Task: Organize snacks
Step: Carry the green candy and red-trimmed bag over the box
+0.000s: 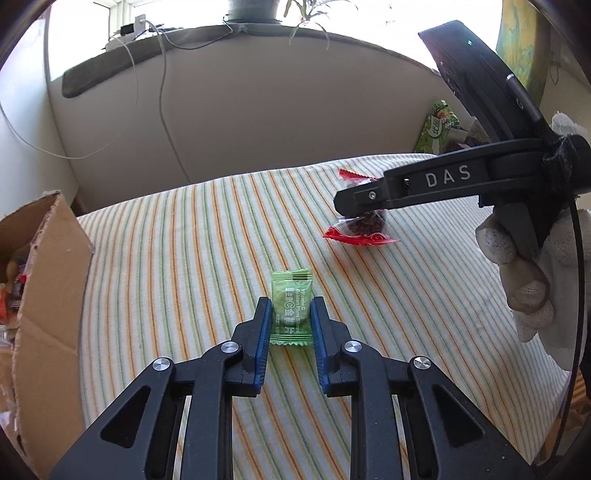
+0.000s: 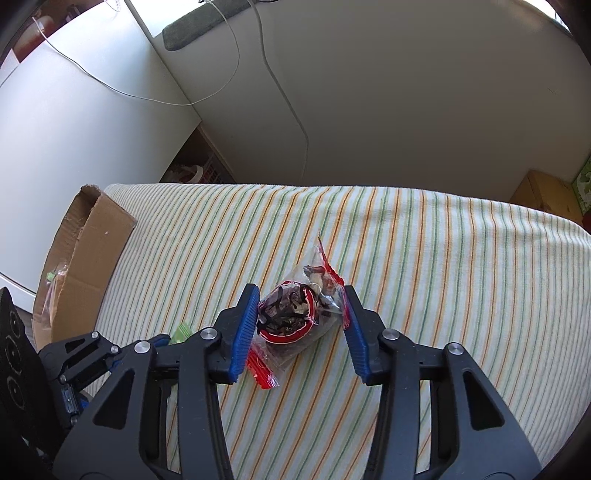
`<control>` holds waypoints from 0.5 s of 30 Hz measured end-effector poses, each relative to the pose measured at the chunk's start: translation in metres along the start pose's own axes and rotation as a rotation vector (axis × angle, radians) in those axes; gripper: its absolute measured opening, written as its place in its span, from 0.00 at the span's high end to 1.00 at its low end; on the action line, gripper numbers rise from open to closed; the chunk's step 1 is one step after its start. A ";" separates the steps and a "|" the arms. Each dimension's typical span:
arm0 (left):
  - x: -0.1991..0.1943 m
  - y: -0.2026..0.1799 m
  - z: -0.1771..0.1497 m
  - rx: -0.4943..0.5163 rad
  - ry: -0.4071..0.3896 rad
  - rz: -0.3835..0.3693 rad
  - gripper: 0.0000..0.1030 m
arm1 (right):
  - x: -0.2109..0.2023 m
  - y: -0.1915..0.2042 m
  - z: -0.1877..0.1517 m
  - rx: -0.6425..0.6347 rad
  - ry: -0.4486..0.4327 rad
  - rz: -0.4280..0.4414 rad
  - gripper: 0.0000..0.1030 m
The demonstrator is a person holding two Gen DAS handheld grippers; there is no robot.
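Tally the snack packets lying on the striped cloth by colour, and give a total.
Green: 1, the green packet between the left gripper pads.
Red and clear: 1, the red-edged packet between the right gripper pads.
Total: 2 on the striped cloth. Packets in the cardboard box and beyond the cloth's far edge are left out.

A pale wall (image 2: 406,92) is lit by a bright window (image 1: 177,11); white cables (image 2: 288,103) are draped down it.

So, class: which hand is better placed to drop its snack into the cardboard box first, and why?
Left, probably. Its gripper is already shut on the green packet and the box lies on its side. The right gripper is further off, around the red packet.
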State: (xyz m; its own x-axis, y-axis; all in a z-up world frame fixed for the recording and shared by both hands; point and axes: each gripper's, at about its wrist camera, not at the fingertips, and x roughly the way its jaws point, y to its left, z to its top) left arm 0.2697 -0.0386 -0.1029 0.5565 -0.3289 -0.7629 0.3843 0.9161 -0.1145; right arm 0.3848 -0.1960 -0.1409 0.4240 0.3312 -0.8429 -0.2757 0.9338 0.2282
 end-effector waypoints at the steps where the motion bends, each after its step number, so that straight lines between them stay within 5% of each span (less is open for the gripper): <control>1: -0.005 0.001 -0.002 -0.002 -0.008 -0.001 0.81 | -0.003 0.000 -0.003 0.004 -0.004 0.002 0.55; 15: -0.090 0.023 -0.015 -0.033 -0.196 0.049 0.81 | -0.059 0.050 -0.026 -0.087 -0.115 0.006 0.55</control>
State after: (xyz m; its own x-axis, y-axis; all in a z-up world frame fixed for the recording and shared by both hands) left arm 0.2169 0.0156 -0.0462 0.7076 -0.3192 -0.6304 0.3306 0.9380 -0.1040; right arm 0.3238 -0.1724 -0.0925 0.5165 0.3545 -0.7795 -0.3500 0.9182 0.1856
